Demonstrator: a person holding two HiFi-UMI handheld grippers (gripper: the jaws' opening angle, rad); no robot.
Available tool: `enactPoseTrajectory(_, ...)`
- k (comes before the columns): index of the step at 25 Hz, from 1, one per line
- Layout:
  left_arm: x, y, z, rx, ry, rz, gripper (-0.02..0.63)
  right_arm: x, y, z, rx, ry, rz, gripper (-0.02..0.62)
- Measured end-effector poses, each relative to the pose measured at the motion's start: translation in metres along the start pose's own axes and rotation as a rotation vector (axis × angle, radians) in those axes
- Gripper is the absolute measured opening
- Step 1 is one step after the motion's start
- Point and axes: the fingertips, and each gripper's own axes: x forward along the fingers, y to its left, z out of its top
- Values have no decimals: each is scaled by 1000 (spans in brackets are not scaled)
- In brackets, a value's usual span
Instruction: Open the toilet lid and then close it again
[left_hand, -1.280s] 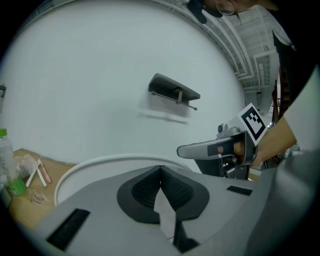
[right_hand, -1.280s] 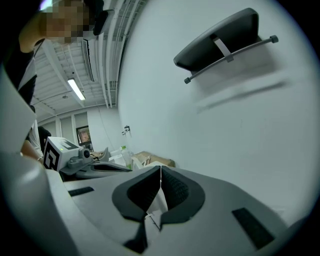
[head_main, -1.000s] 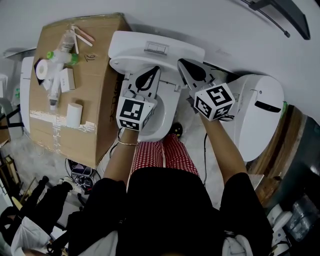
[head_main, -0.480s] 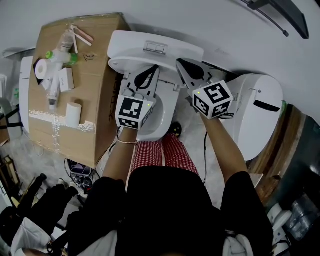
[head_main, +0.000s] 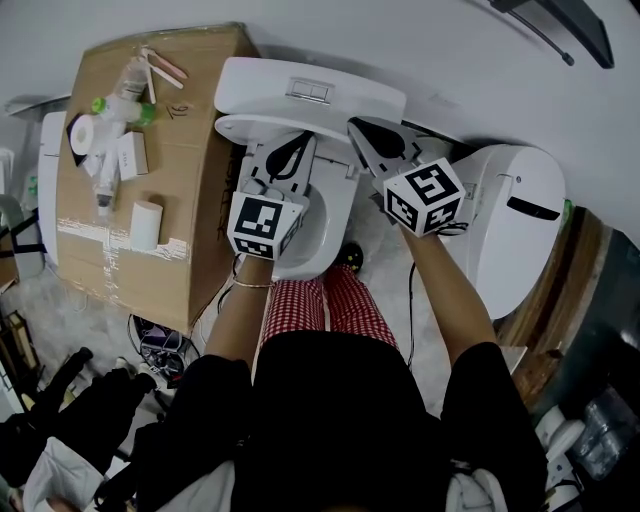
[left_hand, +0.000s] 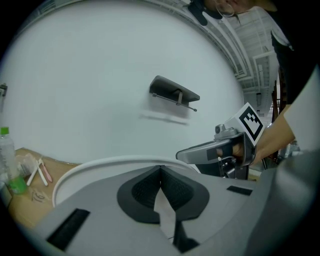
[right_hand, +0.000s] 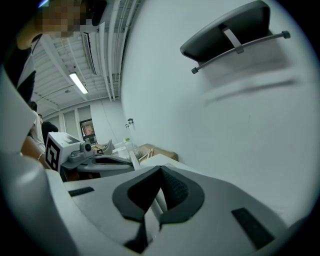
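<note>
A person stands over a white toilet with a gripper in each hand. The lid (head_main: 235, 130) is up, close against the tank (head_main: 340, 92), and its top edge shows as a white arc (left_hand: 100, 166) just past the left gripper (head_main: 305, 138).

The left fingers (left_hand: 142, 187) are drawn together and meet at the tips. A white sliver shows in the slit behind the tips. I cannot tell whether they pinch anything.

The right gripper (head_main: 353, 126) comes in from the right. Its fingers (right_hand: 175, 190) look closed on the lid's thin edge, which runs on beyond their tips toward the left gripper.

Opening looks done, so closing is likely the step in hand.

- The right fingers seem to hold only a narrow strip of rim. If it slides out as the lid tips forward, the lid would probably slam onto the bowl (head_main: 335, 215) below the fingers.
- The left fingers sit in the lid's likely path and could get knocked or jammed under it.
- A sideways pull from the right fingers could strain the hinge.
</note>
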Motion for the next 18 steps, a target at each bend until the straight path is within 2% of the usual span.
enactPoseTrajectory(18, -33, -15, -10, -15, -29, 29, 3, -13, 36, -7, -4, -41, 44, 18)
